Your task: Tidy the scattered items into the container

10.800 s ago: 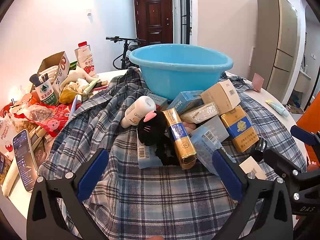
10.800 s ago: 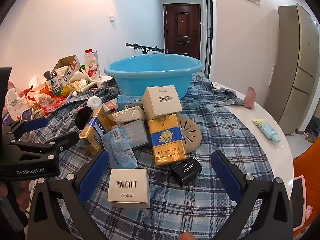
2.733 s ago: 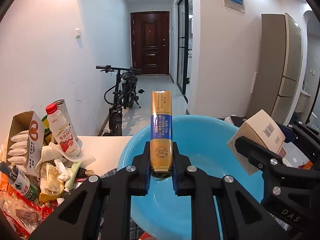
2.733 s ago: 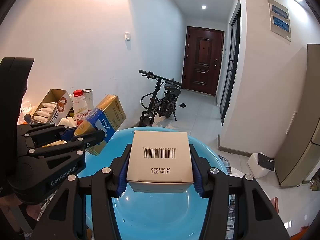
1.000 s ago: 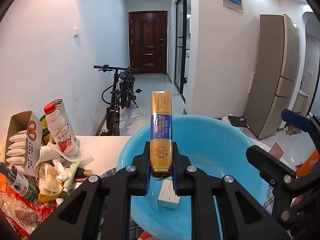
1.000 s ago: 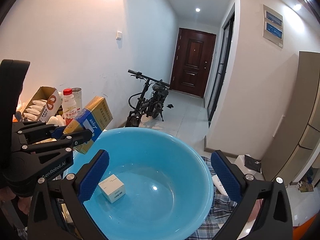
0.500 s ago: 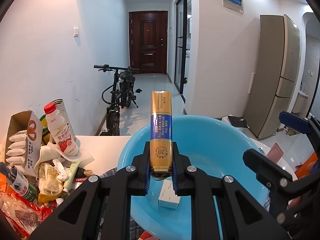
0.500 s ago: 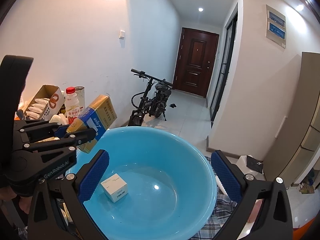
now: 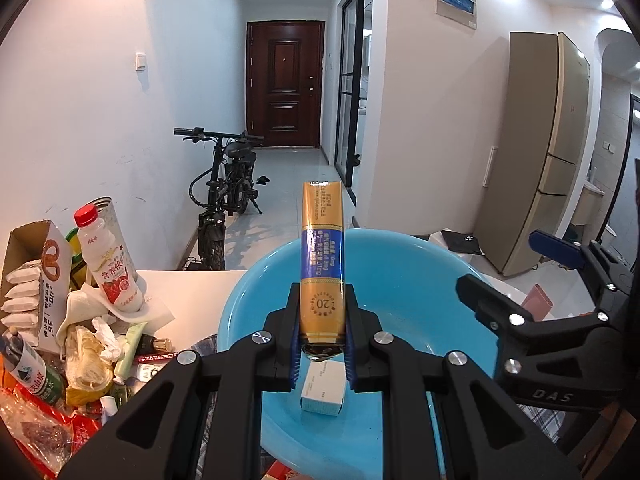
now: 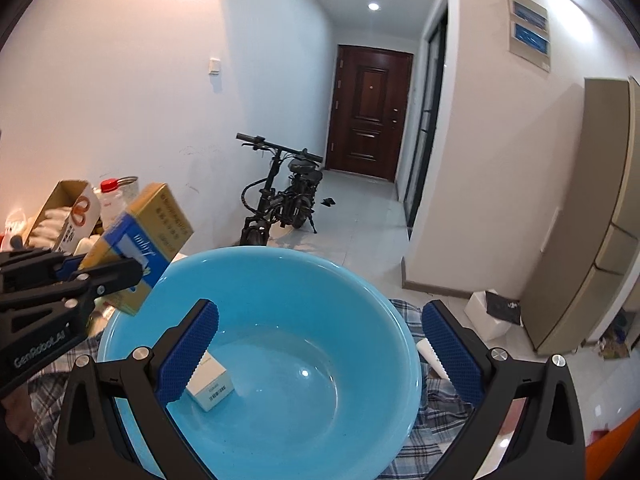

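Observation:
My left gripper (image 9: 322,344) is shut on a tall gold-and-blue box (image 9: 322,256), held upright over the near rim of the blue basin (image 9: 404,280). A small white box (image 9: 323,390) lies on the basin floor just below my left fingers. My right gripper (image 10: 318,344) hangs open over the basin (image 10: 280,292) with nothing between its blue pads (image 10: 188,348). The white box (image 10: 212,382) sits beside its left pad. In the right wrist view the left gripper (image 10: 100,276) holds the gold-and-blue box (image 10: 144,240) at the basin's left rim.
Left of the basin lies a pile of clutter: a red-capped milk bottle (image 9: 110,264), a cardboard snack carton (image 9: 36,276), wrappers and tubes. A plaid cloth (image 10: 436,396) lies under the basin. A bicycle (image 9: 224,196) stands by the wall, a tall cabinet (image 9: 548,152) at the right.
The right gripper earlier held the white box; it now stands open with the box in the basin. Over the last second it drifted slightly lower and closer to the left gripper. The left gripper stayed put.

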A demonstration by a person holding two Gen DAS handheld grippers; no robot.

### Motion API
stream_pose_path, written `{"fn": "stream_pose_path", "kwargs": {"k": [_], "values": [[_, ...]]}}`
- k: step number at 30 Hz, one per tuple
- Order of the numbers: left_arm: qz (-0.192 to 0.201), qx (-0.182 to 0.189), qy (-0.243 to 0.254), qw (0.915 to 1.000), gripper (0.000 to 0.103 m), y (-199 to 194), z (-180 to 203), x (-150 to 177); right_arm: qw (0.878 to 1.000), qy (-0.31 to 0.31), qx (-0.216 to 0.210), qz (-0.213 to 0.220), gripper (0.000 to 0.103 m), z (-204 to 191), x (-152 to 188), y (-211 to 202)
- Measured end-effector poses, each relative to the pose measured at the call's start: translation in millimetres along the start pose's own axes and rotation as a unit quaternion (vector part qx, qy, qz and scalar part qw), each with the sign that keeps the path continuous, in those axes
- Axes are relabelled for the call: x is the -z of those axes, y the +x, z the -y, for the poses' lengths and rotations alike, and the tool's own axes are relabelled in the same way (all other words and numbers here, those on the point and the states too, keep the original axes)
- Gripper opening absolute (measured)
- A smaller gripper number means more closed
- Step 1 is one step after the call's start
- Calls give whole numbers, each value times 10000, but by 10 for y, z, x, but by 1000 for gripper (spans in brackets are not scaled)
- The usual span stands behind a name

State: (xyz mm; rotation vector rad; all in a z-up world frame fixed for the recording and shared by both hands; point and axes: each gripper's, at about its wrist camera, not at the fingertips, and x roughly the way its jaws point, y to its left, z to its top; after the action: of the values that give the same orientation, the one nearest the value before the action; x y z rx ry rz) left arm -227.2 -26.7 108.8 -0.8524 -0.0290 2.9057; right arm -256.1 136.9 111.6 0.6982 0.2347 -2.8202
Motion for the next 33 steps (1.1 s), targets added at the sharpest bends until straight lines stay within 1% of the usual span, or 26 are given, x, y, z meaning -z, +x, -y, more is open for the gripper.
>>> {"fn": "stream_pose_path", "kwargs": {"k": [5,10,15,20,33], "values": [[-1,47,-101,9999,15,-19,-73,-17,10000,29,-56,-44,103,-17,18,39],[22,16,-157,9999,15,-26,-110,-19,9999,16,-90,-104,103,-50,23,47],[-6,48,-104,9999,15,-20,-65,-8,9999,-12,-129,-70,103,-74,17,34],[10,70,-29,10000,15,-32,-14,-6,9998,-45,-137,-145,103,-97,34,81],[-30,47,-19,10000,15,-14,-1,-18,9998,-41,-138,-139,103,-124,23,67]]}}
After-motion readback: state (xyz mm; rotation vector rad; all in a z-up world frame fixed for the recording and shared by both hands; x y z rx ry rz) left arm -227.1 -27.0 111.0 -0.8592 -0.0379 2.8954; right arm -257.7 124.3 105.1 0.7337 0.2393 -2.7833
